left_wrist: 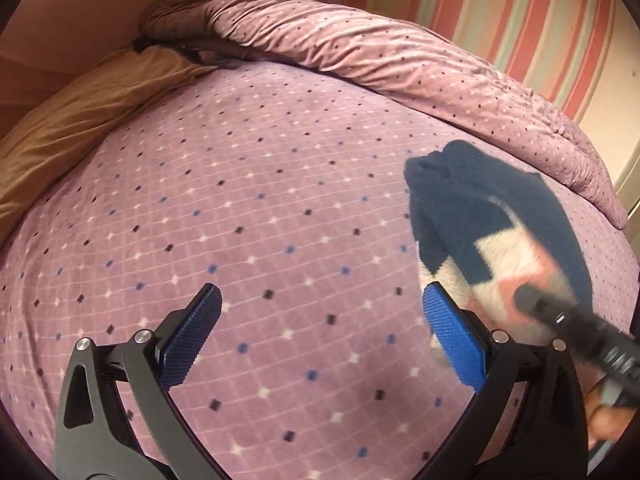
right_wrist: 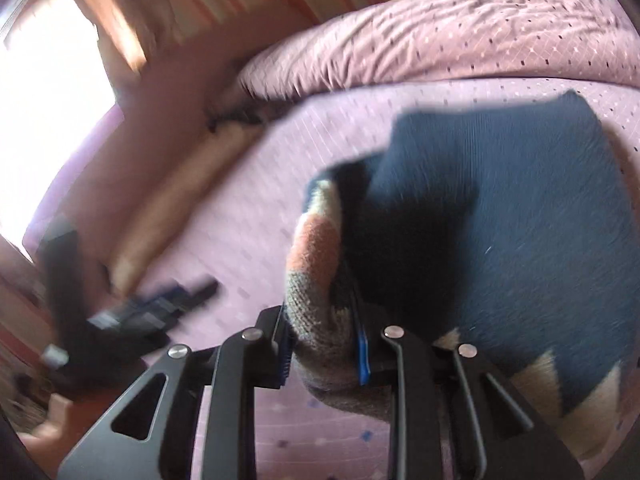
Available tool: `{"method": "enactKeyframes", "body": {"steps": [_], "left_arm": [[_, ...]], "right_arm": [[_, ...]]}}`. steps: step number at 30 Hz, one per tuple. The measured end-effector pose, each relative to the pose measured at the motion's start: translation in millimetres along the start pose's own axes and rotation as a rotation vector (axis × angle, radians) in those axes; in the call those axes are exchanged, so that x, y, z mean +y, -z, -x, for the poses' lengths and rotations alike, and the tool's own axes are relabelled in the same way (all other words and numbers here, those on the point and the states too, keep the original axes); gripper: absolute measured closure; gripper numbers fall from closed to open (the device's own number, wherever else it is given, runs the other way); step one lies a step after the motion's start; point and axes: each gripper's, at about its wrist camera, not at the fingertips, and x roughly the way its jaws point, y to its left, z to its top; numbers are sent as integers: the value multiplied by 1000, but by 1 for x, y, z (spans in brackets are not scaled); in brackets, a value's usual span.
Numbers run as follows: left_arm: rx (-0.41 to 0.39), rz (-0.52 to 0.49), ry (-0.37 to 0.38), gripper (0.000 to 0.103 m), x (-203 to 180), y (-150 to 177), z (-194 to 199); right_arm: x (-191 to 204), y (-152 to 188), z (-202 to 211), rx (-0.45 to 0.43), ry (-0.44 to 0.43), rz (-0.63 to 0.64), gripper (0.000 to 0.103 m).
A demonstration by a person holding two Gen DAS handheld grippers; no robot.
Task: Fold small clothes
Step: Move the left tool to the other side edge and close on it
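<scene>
A small knitted garment [left_wrist: 480,200], navy with white, pink and grey patches, hangs over the right side of the bed. My right gripper [right_wrist: 320,320] is shut on a bunched grey and pink part of the garment [right_wrist: 520,220], whose navy cloth fills the right wrist view. Motion blurs the right gripper [left_wrist: 560,320] in the left wrist view, where it enters from the lower right. My left gripper [left_wrist: 322,296] is open with nothing between its blue pads, just left of the hanging garment. The left gripper [right_wrist: 192,296] is a dark blur in the right wrist view.
A lilac bedspread [left_wrist: 280,200] with small diamonds covers the bed. A bunched duvet [left_wrist: 360,52] in the same pattern lies along the far side. A tan pillow [left_wrist: 72,132] lies at the left. A striped wall [left_wrist: 520,8] stands behind. A hand [left_wrist: 608,416] holds the right gripper.
</scene>
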Motion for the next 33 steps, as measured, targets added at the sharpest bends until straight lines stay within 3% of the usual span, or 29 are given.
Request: {"method": "enactKeyframes", "body": {"steps": [1,3,5,7,10,14,16,21,25,29,33], "left_arm": [[-2,3,0,3,3,0,1],[-5,0,4,3,4,-2,1],[-5,4,13,3,2,-4,3],[-10,13,29,3,-4,-8,6],[-25,13,50,3,-18,-15,13],[-13,-42,65,3,-51,-18,11],[-5,-96,17,3,-69,-18,5],[-53,-264,-200,3,-91,-18,-8],[20,-372,-305,3,-84,0,-33],[97,-314,-273,3,-59,13,-51],[9,-217,-157,4,-45,3,-27]], "right_arm": [[9,2,-4,2,44,50,76],[21,2,-3,-14,88,102,64],[28,-5,8,-19,39,100,19],[22,-1,35,-52,23,93,10],[11,2,83,-142,-25,69,10],[-19,10,137,-215,37,39,10],[-37,15,152,-223,38,4,10],[-59,38,173,-218,54,-38,10],[-70,48,178,-205,61,-36,10],[-75,50,174,-186,67,-23,10],[-75,49,180,-187,73,-8,10]]}}
